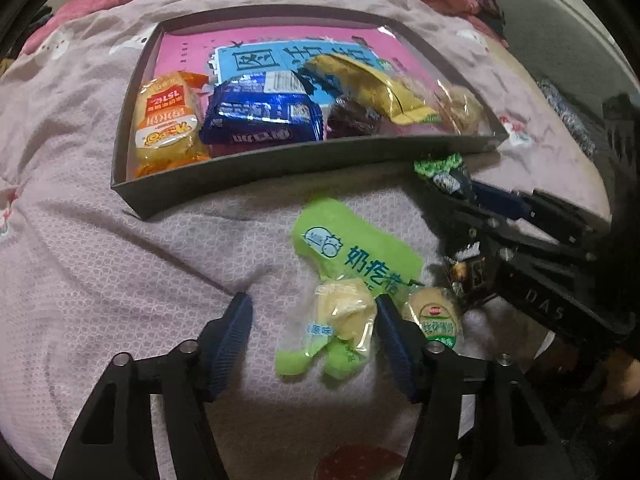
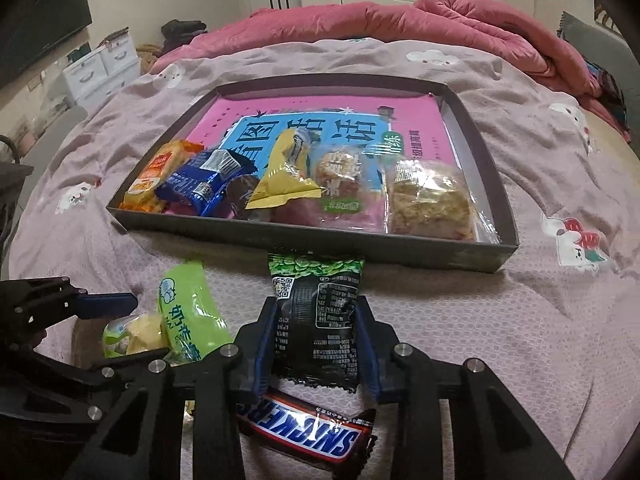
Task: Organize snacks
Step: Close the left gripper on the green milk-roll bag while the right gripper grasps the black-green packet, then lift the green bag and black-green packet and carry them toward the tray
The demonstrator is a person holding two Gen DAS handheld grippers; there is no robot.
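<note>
right gripper (image 2: 316,344): jaws clamped on the black-green snack pack (image 2: 316,320), tray (image 2: 312,240) just ahead | left gripper (image 1: 314,320): jaws wide open, lime wrapper snack (image 1: 344,280) lying between them on the bed (image 1: 120,260)

A pink quilt (image 2: 460,20) lies bunched behind the mauve bedsheet (image 2: 500,320).

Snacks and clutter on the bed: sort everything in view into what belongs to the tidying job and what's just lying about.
Part of the job:
- grey tray with snacks already inside
- black-green packet in the right gripper
- Snickers bar
- green milk-candy packet at the open left gripper
- round green-label snack

Just lying about:
- pink quilt
- white drawers
</note>
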